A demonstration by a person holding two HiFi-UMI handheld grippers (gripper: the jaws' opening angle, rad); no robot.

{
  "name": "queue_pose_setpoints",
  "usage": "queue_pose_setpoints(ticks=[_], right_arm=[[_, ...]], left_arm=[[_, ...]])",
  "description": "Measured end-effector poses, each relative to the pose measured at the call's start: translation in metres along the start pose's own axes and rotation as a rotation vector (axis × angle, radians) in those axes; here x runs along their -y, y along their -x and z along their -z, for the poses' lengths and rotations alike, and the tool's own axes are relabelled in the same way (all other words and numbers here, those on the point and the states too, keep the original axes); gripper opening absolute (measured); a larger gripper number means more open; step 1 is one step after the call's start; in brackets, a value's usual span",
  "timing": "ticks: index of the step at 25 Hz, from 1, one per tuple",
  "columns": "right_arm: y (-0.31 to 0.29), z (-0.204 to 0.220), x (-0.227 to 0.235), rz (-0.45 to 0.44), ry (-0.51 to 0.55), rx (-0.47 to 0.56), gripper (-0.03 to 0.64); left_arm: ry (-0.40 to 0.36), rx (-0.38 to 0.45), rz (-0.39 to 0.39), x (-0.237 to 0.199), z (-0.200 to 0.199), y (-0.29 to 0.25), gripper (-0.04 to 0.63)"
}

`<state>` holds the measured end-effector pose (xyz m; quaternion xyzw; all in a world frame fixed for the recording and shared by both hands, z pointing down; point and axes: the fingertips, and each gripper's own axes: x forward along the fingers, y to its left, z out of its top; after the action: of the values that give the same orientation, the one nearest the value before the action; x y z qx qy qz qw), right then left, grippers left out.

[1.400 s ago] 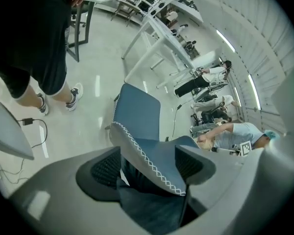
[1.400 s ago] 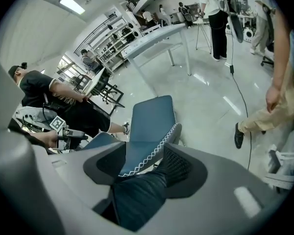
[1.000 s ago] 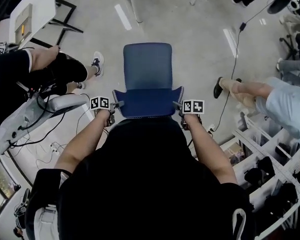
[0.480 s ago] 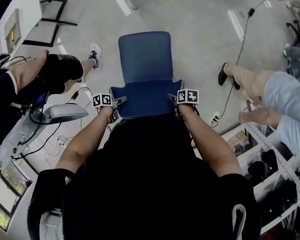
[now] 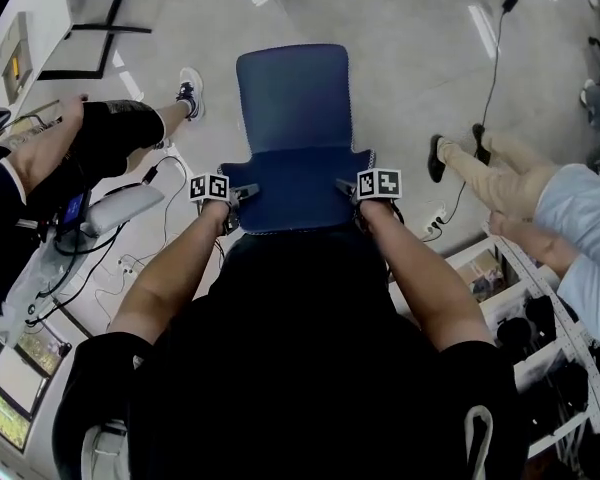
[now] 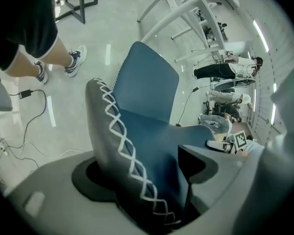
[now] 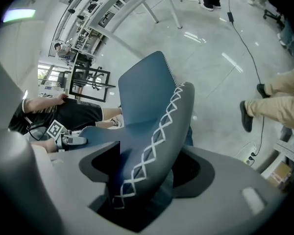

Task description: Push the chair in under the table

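Left gripper [image 5: 238,200] and right gripper [image 5: 350,194] jaws clenched on chair [image 5: 295,118] backrest edges. Chair on open floor, bench [image 6: 181,11] ahead, well apart. Risk: uneven push swings chair off line; cable [image 5: 492,63] may snag base.

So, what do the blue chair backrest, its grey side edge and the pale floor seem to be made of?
The blue chair backrest looks like matte woven fabric, with no shine. The grey side edge is smoother, perhaps leather-like or plastic trim, laced with white zigzag stitching. The pale floor seems hard and polished, since it reflects strips of light.
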<state>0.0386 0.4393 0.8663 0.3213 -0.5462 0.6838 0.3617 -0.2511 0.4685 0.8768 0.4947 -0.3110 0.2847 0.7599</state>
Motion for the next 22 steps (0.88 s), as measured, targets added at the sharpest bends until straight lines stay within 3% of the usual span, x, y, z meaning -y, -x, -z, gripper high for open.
queue_pose_setpoints(ticks=[4,8,14,22], right_arm=[[-0.004,-0.001,-0.001,-0.016,0.016,-0.017,0.357],[-0.006,-0.002,0.003,-0.034,0.023,-0.029,0.363],[-0.002,-0.001,0.009,-0.014,0.042,-0.013,0.289],[0.031,-0.011,0.019,-0.019,-0.009,0.029,0.25]], left_arm=[[0.042,-0.012,0.023,-0.005,-0.003,-0.003,0.491],[0.033,-0.034,0.012,-0.003,-0.002,-0.008,0.48],[0.005,-0.047,0.023,0.001,0.002,-0.008,0.433],[-0.022,-0.039,0.064,0.039,-0.003,-0.001,0.422]])
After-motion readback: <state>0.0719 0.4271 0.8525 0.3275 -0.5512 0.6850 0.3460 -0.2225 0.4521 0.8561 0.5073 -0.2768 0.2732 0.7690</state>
